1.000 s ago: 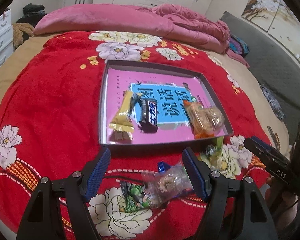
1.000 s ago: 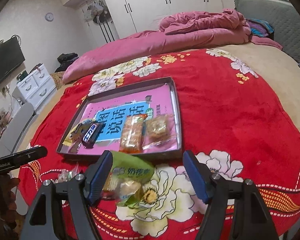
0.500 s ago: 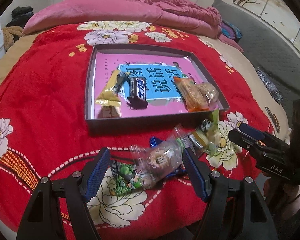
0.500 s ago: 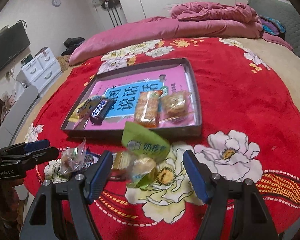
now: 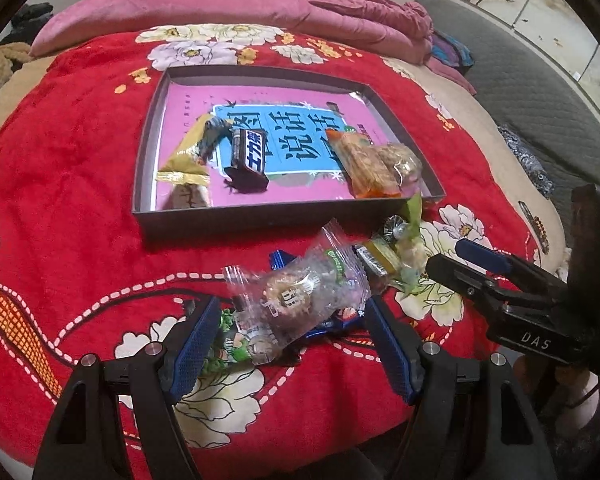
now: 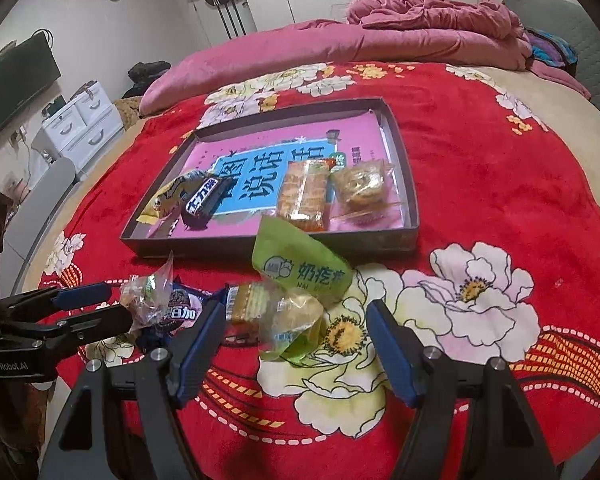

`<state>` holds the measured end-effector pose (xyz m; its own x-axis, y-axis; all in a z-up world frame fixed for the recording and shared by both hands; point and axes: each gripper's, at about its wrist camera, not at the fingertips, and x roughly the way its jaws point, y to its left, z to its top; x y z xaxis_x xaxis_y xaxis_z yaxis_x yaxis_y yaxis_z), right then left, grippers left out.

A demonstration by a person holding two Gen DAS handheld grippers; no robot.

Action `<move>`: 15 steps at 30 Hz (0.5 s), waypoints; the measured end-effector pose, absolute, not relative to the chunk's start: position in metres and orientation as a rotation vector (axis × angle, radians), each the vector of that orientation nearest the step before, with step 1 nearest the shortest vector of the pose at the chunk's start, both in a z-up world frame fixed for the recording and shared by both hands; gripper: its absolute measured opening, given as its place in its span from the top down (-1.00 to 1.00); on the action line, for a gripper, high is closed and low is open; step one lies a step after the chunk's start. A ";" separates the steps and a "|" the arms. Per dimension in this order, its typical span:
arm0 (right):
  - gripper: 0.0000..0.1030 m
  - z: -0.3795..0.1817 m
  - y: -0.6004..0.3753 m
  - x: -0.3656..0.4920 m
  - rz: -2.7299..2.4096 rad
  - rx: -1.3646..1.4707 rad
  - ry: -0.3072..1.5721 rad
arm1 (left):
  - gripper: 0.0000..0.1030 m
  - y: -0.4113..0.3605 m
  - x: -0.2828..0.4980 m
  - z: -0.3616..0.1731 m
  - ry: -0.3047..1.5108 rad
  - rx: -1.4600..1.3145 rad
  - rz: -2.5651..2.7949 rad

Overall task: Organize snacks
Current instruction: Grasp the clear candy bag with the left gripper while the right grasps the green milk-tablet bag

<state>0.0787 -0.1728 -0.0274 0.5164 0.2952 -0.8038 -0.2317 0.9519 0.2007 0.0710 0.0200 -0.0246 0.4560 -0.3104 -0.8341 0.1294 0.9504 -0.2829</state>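
Stock as I see it: shallow grey cardboard tray [image 5: 236,222] with pink printed floor, on red floral blanket [image 5: 68,168], holds 4 wrapped snacks. Loose in front: clear-wrapped round pastry [image 5: 288,300] between my left gripper [image 5: 296,344], jaws spread; green milk-candy packet [image 6: 300,268] ahead of right gripper [image 6: 296,344], also spread, gripping nothing.

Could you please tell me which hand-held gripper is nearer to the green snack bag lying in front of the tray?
Right. The right hand-held gripper is open with the green snack bag just ahead of its fingers. The left hand-held gripper is off to the side, open around a clear cookie packet.
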 end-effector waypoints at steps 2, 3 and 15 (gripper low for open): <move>-0.41 -0.030 -0.173 0.079 0.315 0.074 0.987 | -0.47 0.019 0.071 -0.025 1.061 -0.188 -0.275; -0.41 -0.031 -0.173 0.079 0.316 0.076 0.989 | -0.47 0.018 0.072 -0.025 1.061 -0.188 -0.277; -0.18 -0.061 -0.181 0.096 0.312 0.168 1.080 | -0.47 0.017 0.082 -0.037 1.083 -0.212 -0.269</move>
